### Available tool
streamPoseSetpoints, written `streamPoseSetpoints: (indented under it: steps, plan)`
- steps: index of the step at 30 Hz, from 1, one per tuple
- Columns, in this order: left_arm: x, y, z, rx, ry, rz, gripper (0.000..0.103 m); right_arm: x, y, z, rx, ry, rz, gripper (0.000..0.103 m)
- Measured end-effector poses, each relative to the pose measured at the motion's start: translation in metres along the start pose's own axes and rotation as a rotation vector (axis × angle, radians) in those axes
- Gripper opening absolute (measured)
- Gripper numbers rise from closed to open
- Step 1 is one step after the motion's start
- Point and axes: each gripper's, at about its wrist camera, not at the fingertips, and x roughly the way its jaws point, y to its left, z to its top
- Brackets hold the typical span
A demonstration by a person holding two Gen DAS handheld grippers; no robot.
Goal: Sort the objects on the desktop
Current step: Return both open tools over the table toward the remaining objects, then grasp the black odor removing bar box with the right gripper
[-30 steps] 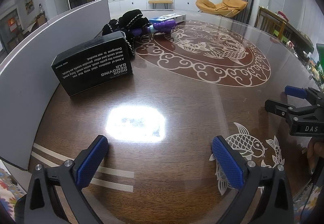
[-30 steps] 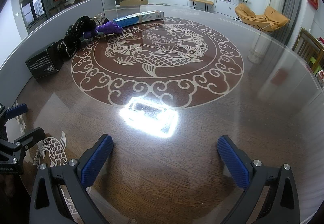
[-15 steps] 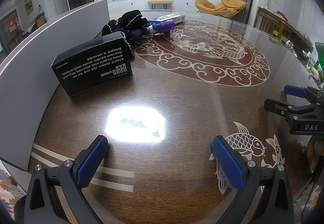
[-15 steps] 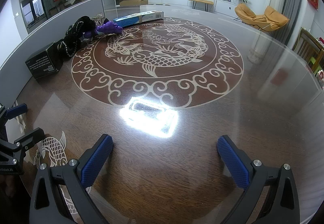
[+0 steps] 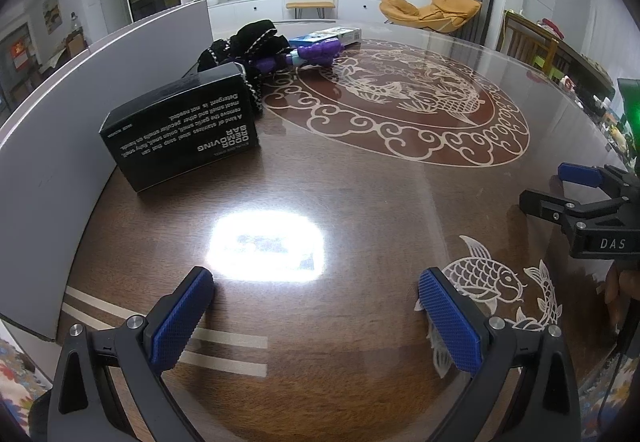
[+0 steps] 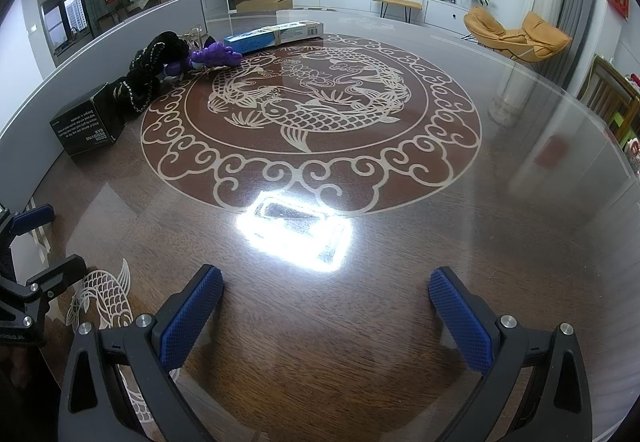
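**While both grippers hang open, the objects wait along the grey divider**

As you hold both tools low over the near edge of the round table point(image 5: 360, 202), neither one grips anything. Your left gripper point(image 5: 316, 316) has its blue pads spread wide, with only glossy wood and a bright lamp reflection between them. Your right gripper point(image 6: 326, 318) is spread just as wide, also over bare tabletop. In the left wrist view the right gripper shows at the far right edge, with part of your hand point(image 5: 618, 282) below it.

All the things to sort sit well apart from both grippers, in a row beside the curved grey divider point(image 5: 80, 90) on the table's left side. Nearest to you is a black box point(image 5: 180, 130) with white lettering, lying on its long side close to the divider. Just behind it, touching or nearly touching, is a heap of black cord with pale flecks point(image 5: 248, 46). A purple toy point(image 5: 316, 52) lies against the far side of that heap, at the rim of the large carp medallion point(image 6: 312, 102) inlaid in the table. Beyond the toy lies a long blue and white carton point(image 6: 276, 34), flat on the table.
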Motion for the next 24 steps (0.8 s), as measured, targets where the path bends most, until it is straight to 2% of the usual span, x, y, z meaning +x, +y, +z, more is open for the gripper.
streamPoseSetpoints:
  steps: [8, 19, 20, 22, 24]
  plan:
    - [-0.004, 0.021, -0.006, -0.037, 0.015, 0.027, 0.103, 0.0, 0.0, 0.0, 0.0, 0.0, 0.0, 0.103]
    - [-0.01, 0.069, -0.014, -0.094, 0.036, 0.066, 0.103, 0.001, 0.002, 0.002, 0.006, 0.009, 0.0, 0.103]
    - [-0.011, 0.072, -0.016, -0.097, 0.034, 0.069, 0.103, 0.002, 0.006, 0.005, -0.003, 0.014, 0.025, 0.103]
    - [-0.012, 0.073, -0.018, -0.098, 0.031, 0.07, 0.103, 0.003, 0.023, 0.015, -0.038, 0.009, 0.14, 0.103]
    - [-0.013, 0.073, -0.018, -0.097, 0.027, 0.071, 0.103, 0.004, 0.057, 0.039, -0.126, -0.013, 0.213, 0.103]
